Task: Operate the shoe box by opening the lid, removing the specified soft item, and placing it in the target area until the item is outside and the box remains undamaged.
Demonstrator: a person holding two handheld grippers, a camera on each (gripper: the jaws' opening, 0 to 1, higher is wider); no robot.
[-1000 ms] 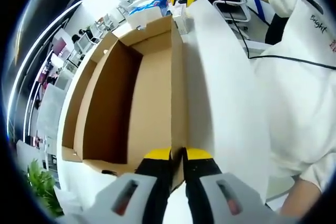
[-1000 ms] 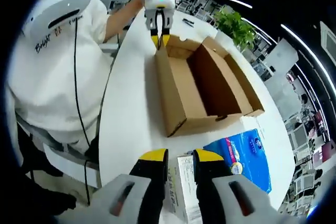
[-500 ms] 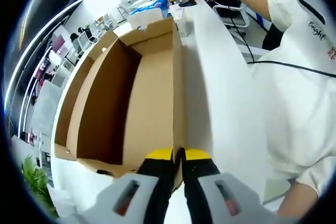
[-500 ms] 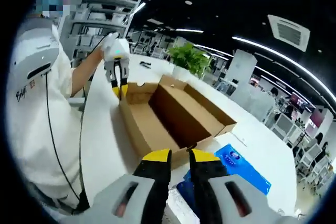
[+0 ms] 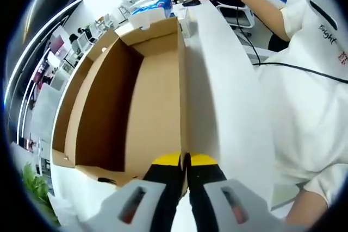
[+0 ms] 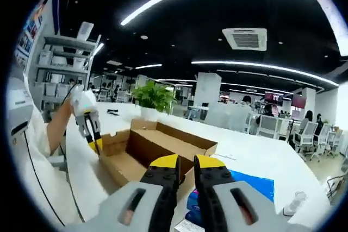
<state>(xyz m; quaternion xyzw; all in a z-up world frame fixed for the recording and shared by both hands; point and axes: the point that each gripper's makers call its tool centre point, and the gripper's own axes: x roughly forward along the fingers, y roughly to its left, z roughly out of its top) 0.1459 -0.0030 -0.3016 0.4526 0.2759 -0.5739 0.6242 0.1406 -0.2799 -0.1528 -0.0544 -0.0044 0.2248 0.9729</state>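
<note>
The shoe box lies open on the white tabletop, its long axis running straight away from the left gripper. That gripper's jaws are shut on the near end of the box's long side wall, pinning it. The inside of the box, as far as it shows, is bare cardboard.

The soft item appears to be the blue packet, lying on the tabletop just past the far end of the box, beside a small white carton. In the right gripper view it sits just below and to the right of the right gripper, so that gripper is much the nearer; its jaws are almost closed and hold nothing. The left gripper shows there too, at the box's far corner.

Compared with a second ago, the right gripper has lifted from the carton and tilted up toward the ceiling, while the left keeps its pinch on the wall. I judge the next move turns on bringing the right jaws down onto the packet.
</note>
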